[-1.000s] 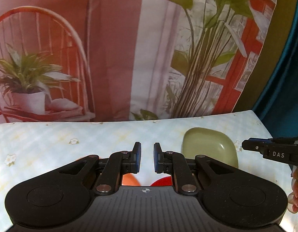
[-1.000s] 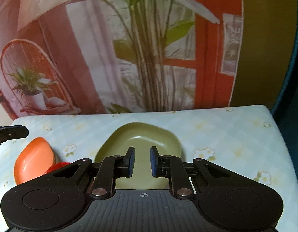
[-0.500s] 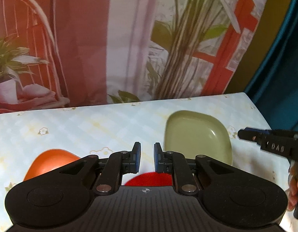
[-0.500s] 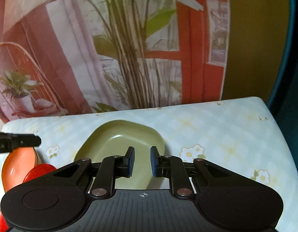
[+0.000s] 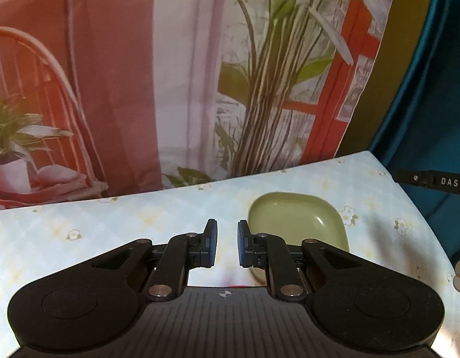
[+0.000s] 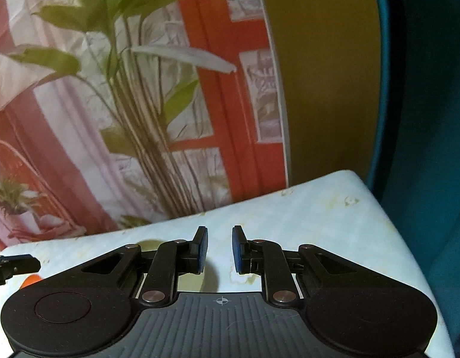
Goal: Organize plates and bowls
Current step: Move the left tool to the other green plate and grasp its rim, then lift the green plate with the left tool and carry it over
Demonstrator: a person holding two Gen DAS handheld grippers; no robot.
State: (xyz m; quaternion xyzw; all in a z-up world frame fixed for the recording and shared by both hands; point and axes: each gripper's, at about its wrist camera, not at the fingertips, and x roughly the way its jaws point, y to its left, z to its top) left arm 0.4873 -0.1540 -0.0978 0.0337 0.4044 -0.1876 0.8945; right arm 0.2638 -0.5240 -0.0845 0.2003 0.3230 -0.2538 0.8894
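Printed plant-and-window backdrop [image 5: 259, 74] behind a table with a pale floral tablecloth [image 5: 125, 217]; both tools empty.
Left gripper [image 5: 227, 247]: jaws nearly closed, a narrow gap between the blue pads, nothing held. Right gripper [image 6: 218, 249]: same narrow gap, nothing between the pads. Green plate [image 5: 298, 226] lies flat on the cloth just beyond and right of the left fingertips, partly hidden by that finger. Sliver of a red dish [image 5: 237, 285] shows under the left tool. Orange dish [image 6: 30, 280] edge visible at far left in the right wrist view.
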